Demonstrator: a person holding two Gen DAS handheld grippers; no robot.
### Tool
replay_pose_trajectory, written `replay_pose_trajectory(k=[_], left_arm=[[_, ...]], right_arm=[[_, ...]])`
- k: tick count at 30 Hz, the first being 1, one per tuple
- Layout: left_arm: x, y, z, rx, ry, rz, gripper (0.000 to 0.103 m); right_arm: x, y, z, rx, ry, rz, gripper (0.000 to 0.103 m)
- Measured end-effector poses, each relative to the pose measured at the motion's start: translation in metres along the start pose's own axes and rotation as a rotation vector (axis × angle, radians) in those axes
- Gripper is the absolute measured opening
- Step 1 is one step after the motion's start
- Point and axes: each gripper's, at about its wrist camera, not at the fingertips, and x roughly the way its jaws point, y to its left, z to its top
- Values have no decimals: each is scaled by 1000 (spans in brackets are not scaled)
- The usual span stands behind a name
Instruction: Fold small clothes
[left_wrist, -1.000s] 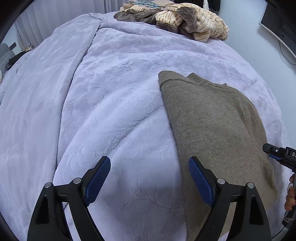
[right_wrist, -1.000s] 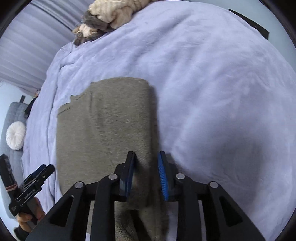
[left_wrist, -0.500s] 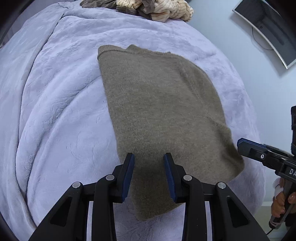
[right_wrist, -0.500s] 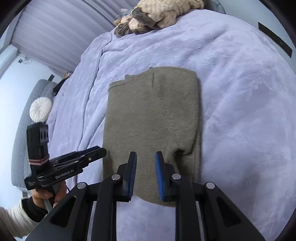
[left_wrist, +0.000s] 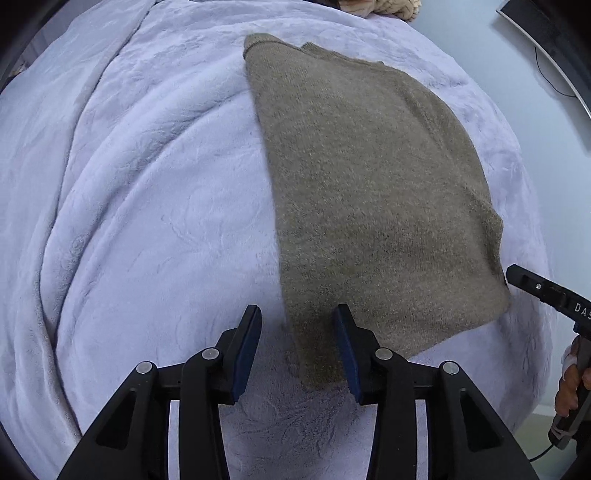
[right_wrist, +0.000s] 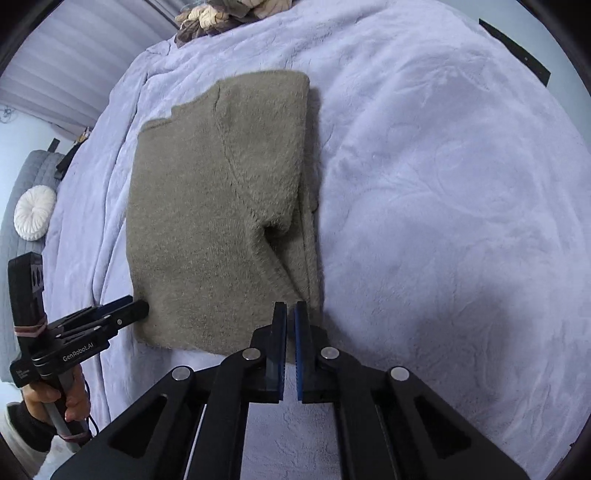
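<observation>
Now the brown sweater (left_wrist: 373, 192) lies folded long on the purple blanket (left_wrist: 147, 184), with the left gripper (left_wrist: 297, 347) partly open around its near corner and the right gripper (right_wrist: 290, 347) almost closed, holding nothing, so next both should pinch the near edge and fold it up
</observation>
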Motion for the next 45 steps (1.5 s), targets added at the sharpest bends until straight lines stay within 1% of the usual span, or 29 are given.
replay_pose_trajectory(k=[2,4,8,10,13,16,19,20,22,24,25,27,29,30,31,32,33,34,36,39,40,41,42,44,45], left_arm=[[-8,5,10,-21,-25,21,43],[-13,10,17,-43,-43,39,43],[-14,18,29,-78,-54,71,43],[-11,17,32,-84,-50,82,43],[-7,18,30,-89,-39,88,43],[-1,14,31,-95,-26,82,43],[0,14,31,-96,-21,80,43],[1,13,33,-97,-19,82,46],[3,14,35,-100,-17,84,46],[5,16,36,-104,-10,87,46],[6,16,36,-105,-8,88,46],[7,17,35,-105,-4,92,46],[8,17,35,-105,2,95,46],[10,16,37,-103,6,100,48],[11,15,38,-102,9,113,64],[12,13,40,-101,2,136,75],[10,13,40,-97,-14,149,76],[9,13,41,-94,-20,139,76],[10,14,42,-100,-6,128,76],[13,15,44,-101,3,133,77],[13,15,45,-99,0,144,86],[14,12,48,-99,-7,166,100],[14,14,49,-100,-17,171,102],[15,13,51,-104,-24,166,102],[17,13,52,-105,-20,169,102]], right_arm=[[-15,-3,4,21,-48,10,6],[-20,-1,16,38,-72,39,6],[-20,11,31,7,-83,67,6],[-16,21,36,-25,-78,68,6],[-2,28,41,-61,-45,45,6],[13,20,39,-67,7,-4,6],[11,8,40,-17,13,29,6],[8,6,40,-7,8,36,6],[1,4,38,-4,-2,35,7],[-3,1,37,1,-6,27,12],[-5,-2,37,11,-9,33,14],[-7,-8,36,38,-6,47,22],[-6,-15,36,64,-4,52,27],[-6,-17,36,73,-4,56,31],[-6,-19,36,81,-4,58,33],[-6,-21,36,90,-4,60,36],[-5,-22,36,95,-3,63,37],[-5,-23,36,99,-3,66,39],[-6,-24,35,102,-4,67,47],[-6,-26,38,105,-8,72,54],[-6,-27,38,108,-8,75,55],[-6,-28,39,113,-7,79,59],[-6,-28,40,118,-7,82,62],[-5,-29,42,123,-6,94,65],[-5,-29,43,123,-4,99,72]])
